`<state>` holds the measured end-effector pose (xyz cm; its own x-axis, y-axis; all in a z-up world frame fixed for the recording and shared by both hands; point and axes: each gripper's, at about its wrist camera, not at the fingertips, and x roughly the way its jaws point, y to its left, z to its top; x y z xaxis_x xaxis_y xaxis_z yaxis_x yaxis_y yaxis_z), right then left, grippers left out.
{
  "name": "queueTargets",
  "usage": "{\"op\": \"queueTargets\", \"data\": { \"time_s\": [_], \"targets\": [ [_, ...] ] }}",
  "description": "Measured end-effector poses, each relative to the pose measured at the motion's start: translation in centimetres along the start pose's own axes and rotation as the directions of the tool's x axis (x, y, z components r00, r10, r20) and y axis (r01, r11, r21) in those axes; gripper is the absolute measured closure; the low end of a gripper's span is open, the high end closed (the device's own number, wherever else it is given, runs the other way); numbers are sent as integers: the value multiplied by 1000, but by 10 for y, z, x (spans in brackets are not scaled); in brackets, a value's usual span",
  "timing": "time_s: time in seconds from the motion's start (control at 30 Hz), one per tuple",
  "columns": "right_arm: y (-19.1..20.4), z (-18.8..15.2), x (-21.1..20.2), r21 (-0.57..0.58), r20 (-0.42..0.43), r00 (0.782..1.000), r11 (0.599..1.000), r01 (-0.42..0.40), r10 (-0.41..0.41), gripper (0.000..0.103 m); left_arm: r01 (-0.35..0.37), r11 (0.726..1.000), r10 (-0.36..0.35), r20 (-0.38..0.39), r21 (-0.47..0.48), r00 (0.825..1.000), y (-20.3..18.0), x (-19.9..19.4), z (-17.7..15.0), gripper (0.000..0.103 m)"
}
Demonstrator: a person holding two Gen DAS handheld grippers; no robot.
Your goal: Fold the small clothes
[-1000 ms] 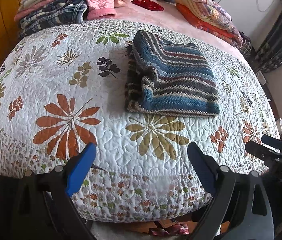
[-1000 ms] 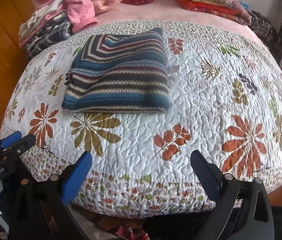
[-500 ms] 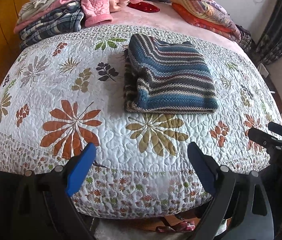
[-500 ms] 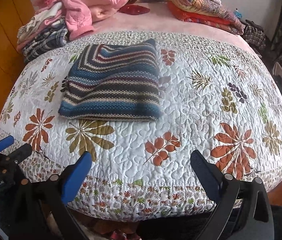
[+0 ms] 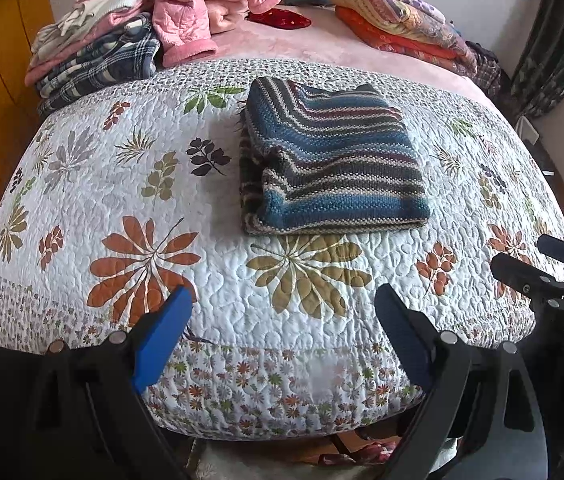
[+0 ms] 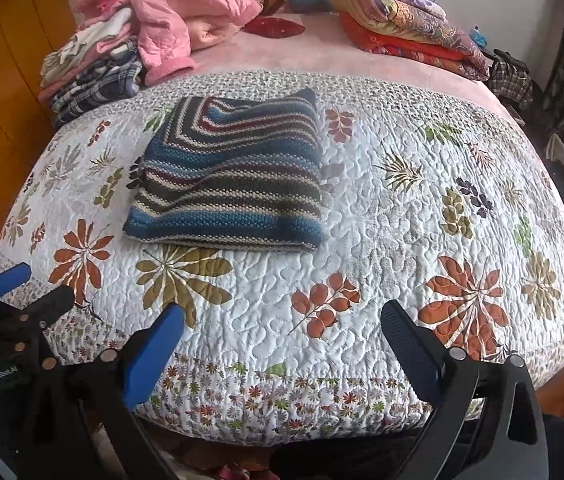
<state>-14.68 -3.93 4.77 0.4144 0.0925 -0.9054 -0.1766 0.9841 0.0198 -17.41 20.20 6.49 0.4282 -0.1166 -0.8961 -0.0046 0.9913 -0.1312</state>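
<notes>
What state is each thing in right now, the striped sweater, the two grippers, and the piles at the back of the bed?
striped sweater: folded into a flat rectangle, lying on the quilt, held by nothing.
left gripper: fingers open, empty.
right gripper: fingers open, empty.
pink jacket: unfolded, heaped.
plaid and pale clothes: stacked, roughly folded.
patterned blankets: folded, stacked.

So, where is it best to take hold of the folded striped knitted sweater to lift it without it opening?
Probably grip the striped knitted sweater at its near-left corner, where the stacked layers show, approaching from the near edge of the white floral quilt. Clamping all the layers together should keep the fold. Both sets of jaws stand open, away from it.
</notes>
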Motion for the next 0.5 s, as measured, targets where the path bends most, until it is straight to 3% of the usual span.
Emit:
{"op": "queueTargets", "data": {
  "time_s": [0.5],
  "targets": [
    [-7, 4, 2, 19, 8, 1000, 1000, 8, -8, 4, 7, 1000, -7, -12, -7, 1000, -1, 5, 6, 11]
  ]
}}
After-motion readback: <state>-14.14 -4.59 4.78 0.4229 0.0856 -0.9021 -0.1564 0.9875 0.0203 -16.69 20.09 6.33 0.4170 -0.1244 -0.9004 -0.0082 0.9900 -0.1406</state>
